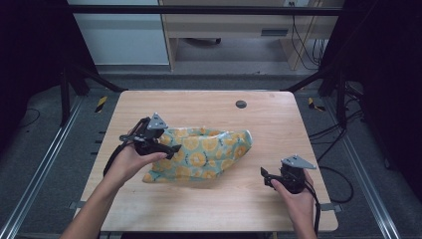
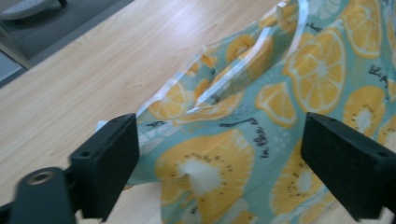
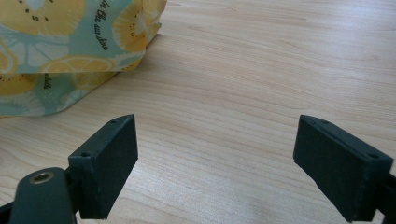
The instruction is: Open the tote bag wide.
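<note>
Fabric of the fruit-print bag lies between the wide-apart jaws of the left tool, not yet pinched; the bag rests crumpled on the table, directly ahead of and beneath that tool. If the jaws are closed here, only a loose top fold may be caught, and the layer beneath could be left behind or the cloth could slip out. Farther off, the right tool is held with jaws apart over bare wood, the bag's corner well ahead of it; with that end unpinned, the whole bag could be dragged across the table.
</note>
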A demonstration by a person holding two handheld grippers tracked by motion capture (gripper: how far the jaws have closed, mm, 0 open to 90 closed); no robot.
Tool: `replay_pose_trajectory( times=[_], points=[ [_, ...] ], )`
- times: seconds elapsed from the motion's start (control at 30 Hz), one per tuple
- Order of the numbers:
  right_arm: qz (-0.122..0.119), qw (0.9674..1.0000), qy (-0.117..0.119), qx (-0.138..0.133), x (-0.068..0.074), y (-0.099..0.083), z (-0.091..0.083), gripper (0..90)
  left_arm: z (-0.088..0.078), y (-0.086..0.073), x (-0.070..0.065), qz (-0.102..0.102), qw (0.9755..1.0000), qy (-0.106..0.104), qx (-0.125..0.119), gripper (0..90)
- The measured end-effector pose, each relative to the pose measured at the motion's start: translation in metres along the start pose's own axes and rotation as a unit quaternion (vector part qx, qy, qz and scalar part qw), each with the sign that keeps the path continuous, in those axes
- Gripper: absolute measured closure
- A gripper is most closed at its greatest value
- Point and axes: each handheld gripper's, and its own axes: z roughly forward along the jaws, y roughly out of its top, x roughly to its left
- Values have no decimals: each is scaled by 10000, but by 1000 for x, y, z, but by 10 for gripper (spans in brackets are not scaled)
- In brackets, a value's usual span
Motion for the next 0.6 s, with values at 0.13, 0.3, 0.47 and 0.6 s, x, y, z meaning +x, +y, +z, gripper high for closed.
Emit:
replay_pose_trajectory(
  times=[0.13, 0.3, 0.47, 0.6],
  points=[
    [17, 10000, -11, -28, 0, 1, -1, 139, 0, -3, -6, 138, 9998, -123, 45, 493],
    [-2, 9999, -39, -110, 0, 2, -3, 147, -4, -8, -8, 177, 9994, -251, -140, 816],
    [-9, 9999, -101, -110, -1, 2, -4, 151, -15, -8, -15, 150, 9982, -289, -508, 879],
    [3, 9999, -132, -80, -2, 2, -4, 152, -30, -5, -27, 291, 9958, -322, -802, 879]
  ],
)
